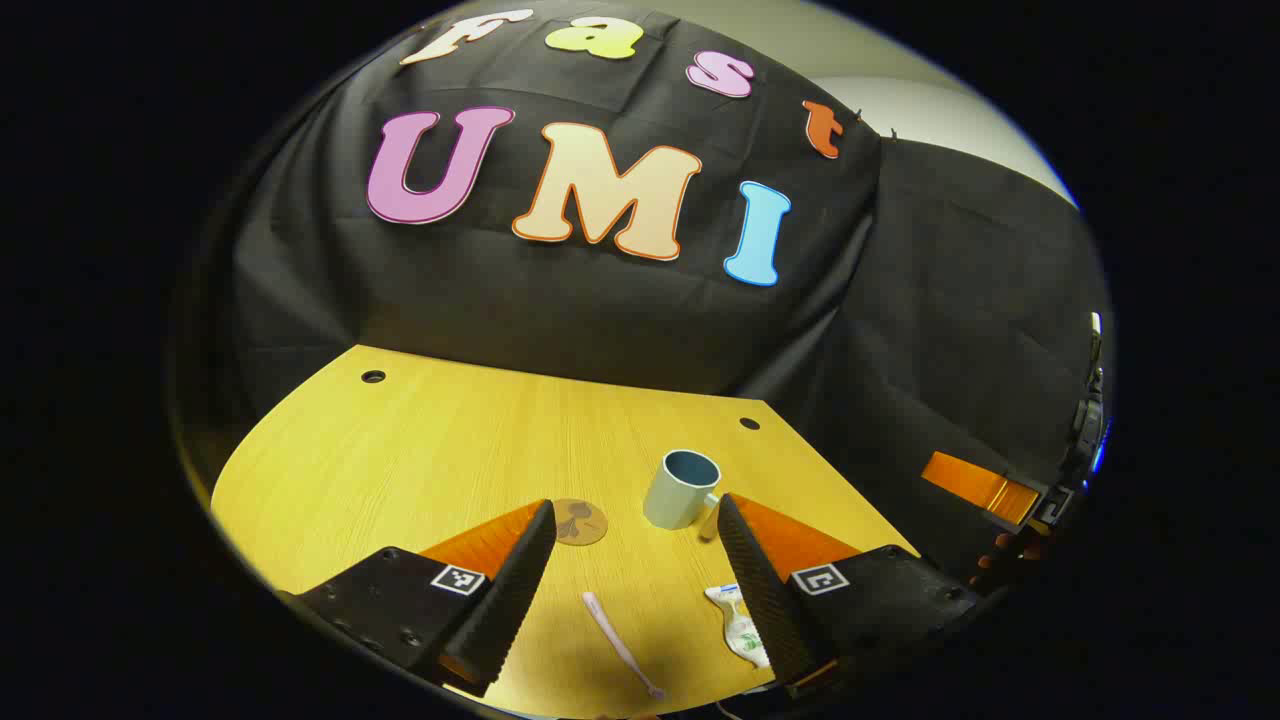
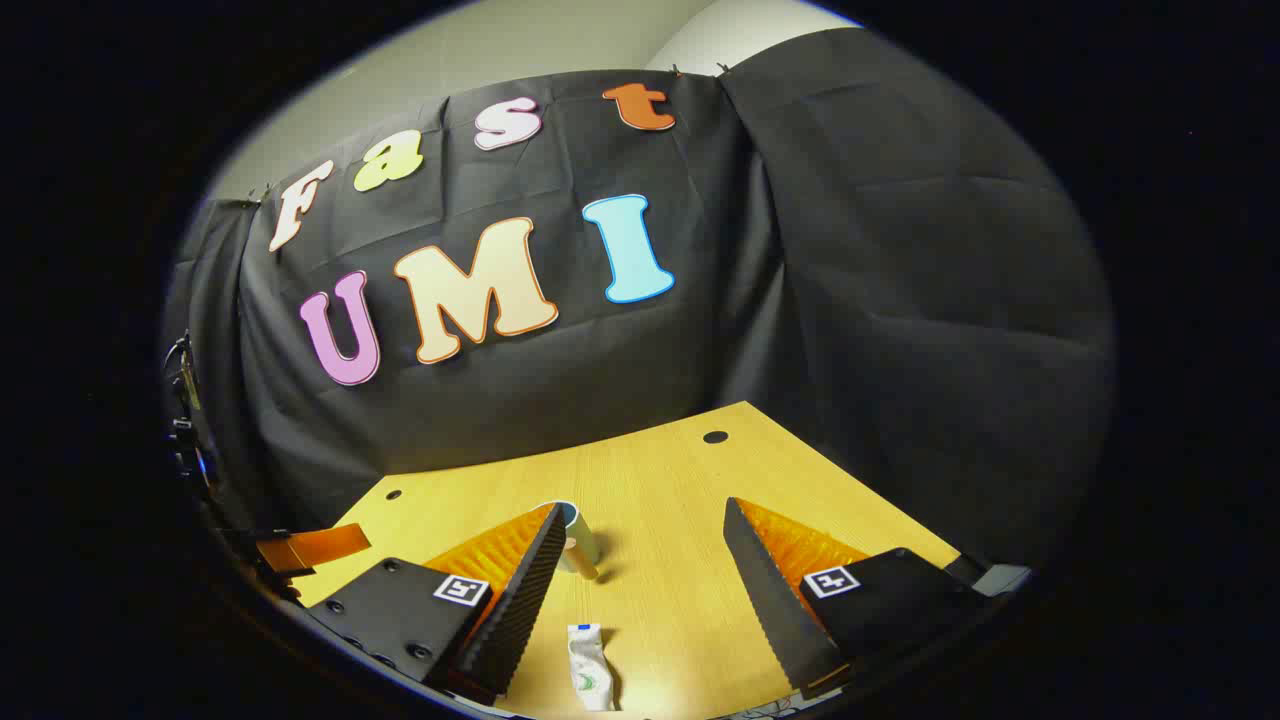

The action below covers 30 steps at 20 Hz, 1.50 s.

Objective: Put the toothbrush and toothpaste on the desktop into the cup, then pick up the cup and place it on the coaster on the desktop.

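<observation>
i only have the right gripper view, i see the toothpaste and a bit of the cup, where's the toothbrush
Observer: In the left gripper view the toothbrush lies flat on the desktop, between the open jaws of the left gripper and apart from the toothpaste.
Operator: and the coaster
Observer: The coaster lies just left of the cup in that view, not touching it, with nothing on it.
Operator: anything in the cup yet
Observer: What shows of its inside from the left gripper view looks empty.
</observation>
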Each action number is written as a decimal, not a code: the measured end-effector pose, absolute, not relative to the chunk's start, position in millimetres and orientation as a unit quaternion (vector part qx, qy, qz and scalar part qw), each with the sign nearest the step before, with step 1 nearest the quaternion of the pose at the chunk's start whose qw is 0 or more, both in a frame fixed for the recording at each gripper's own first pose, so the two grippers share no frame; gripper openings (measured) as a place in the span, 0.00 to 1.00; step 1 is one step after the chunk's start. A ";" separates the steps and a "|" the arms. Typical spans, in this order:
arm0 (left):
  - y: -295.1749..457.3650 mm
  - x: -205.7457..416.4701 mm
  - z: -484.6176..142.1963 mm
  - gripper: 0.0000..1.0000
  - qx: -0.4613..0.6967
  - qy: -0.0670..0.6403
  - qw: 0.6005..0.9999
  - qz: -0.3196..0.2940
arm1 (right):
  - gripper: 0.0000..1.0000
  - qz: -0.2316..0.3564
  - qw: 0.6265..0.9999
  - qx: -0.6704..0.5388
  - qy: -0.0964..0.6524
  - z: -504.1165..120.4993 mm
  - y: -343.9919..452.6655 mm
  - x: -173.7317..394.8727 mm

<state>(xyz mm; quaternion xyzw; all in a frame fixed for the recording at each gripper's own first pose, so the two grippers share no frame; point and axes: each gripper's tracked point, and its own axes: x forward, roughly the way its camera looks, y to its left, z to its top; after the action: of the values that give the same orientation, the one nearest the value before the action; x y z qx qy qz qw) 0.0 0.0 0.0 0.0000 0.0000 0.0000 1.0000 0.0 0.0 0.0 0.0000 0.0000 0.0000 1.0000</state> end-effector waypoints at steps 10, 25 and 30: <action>-5.3 10.2 -6.5 0.95 -0.002 0.014 1.000 0.002 | 0.98 -0.009 1.000 0.012 0.026 -9.2 -12.3 7.6; 46.9 -2.5 -30.8 0.95 -0.035 0.037 0.994 0.100 | 0.98 0.030 0.991 -0.022 0.128 -61.1 4.7 37.2; 69.9 -12.3 -45.8 0.95 -0.050 0.054 0.987 0.145 | 0.94 0.059 0.978 -0.033 0.196 -98.0 29.2 48.2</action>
<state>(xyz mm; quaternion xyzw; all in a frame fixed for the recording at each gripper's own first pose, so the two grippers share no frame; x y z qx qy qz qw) -12.3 69.9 -45.8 -0.0502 0.0538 0.1446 0.9868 48.2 29.2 -98.0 -0.0332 0.1963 0.0592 0.9782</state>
